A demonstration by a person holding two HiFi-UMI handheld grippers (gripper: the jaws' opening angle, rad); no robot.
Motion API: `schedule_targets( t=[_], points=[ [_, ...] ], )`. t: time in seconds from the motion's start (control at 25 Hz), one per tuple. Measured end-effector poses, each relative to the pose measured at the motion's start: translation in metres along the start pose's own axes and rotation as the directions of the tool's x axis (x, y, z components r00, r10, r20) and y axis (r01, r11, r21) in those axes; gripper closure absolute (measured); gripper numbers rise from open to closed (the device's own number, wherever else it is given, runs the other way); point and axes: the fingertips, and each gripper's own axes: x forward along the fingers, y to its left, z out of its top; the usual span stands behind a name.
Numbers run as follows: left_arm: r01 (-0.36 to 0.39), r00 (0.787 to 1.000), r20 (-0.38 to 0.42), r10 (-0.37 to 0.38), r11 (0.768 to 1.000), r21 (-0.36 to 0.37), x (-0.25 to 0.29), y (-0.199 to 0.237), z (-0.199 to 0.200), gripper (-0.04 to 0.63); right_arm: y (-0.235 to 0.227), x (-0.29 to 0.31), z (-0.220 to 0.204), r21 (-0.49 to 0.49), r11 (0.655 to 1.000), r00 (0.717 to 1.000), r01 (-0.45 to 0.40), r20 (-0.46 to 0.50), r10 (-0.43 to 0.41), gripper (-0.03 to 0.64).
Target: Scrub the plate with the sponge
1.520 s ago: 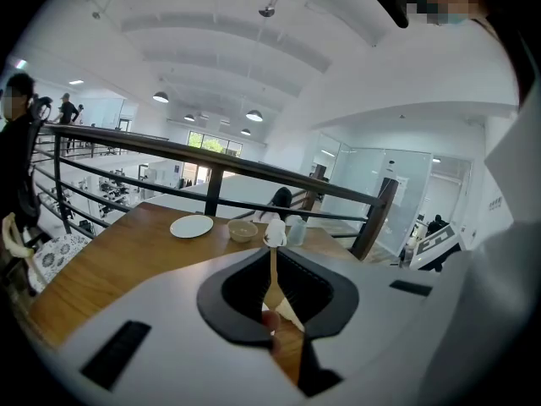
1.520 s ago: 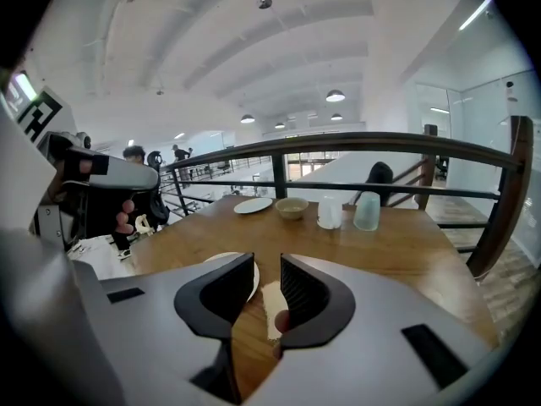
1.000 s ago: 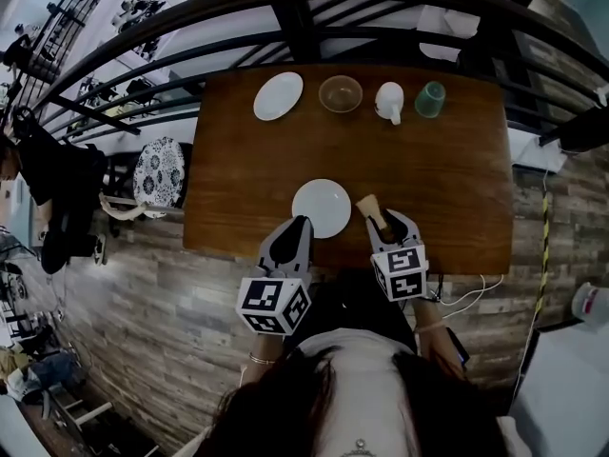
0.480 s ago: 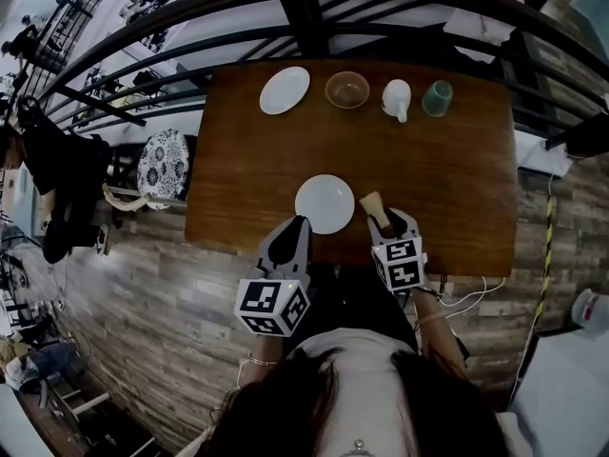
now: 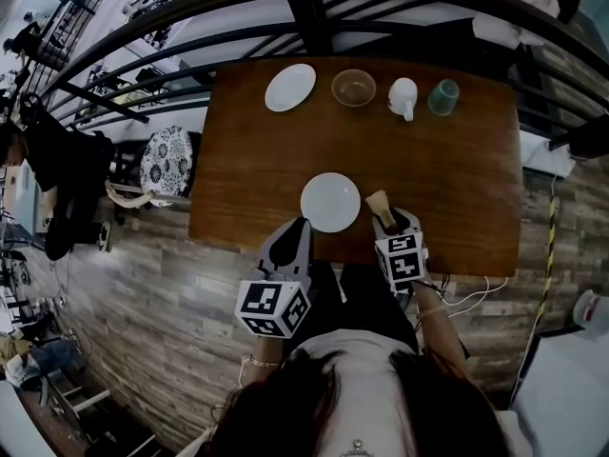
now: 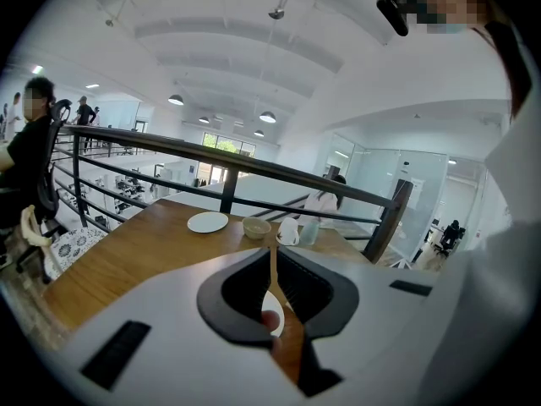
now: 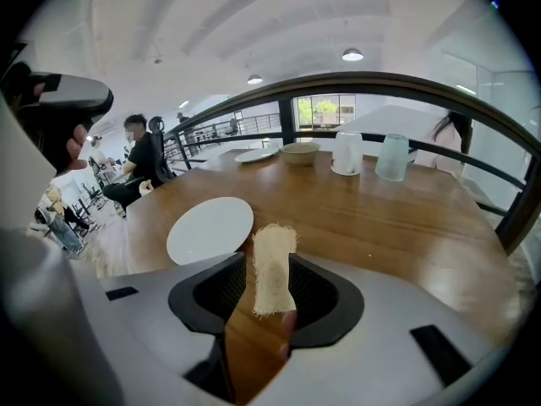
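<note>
Just right of the plate [image 5: 330,202], the sponge [image 5: 379,202] stands lengthwise between the right gripper's [image 5: 387,219] opening jaws. The left gripper [image 5: 299,227] has its jaws pressed together on nothing.

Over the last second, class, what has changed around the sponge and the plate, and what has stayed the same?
The right claw is opening its jaws and letting go of the sponge, which is between them beside the plate. The left claw, shut, and the plate kept their places.

White plate [image 5: 330,202], tan sponge [image 5: 380,203], brown wood-grain table [image 5: 447,179], teal cup [image 5: 442,96].
</note>
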Motion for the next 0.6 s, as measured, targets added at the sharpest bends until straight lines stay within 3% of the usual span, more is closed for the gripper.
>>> schedule_targets(
  t=[0.6],
  points=[
    [0.021,1.0,-0.019,-0.021,1.0,-0.001,0.001,0.022,0.003,0.58,-0.005,0.015,-0.021,0.029,0.997,0.993,0.072,-0.093,-0.069,0.457]
  ],
)
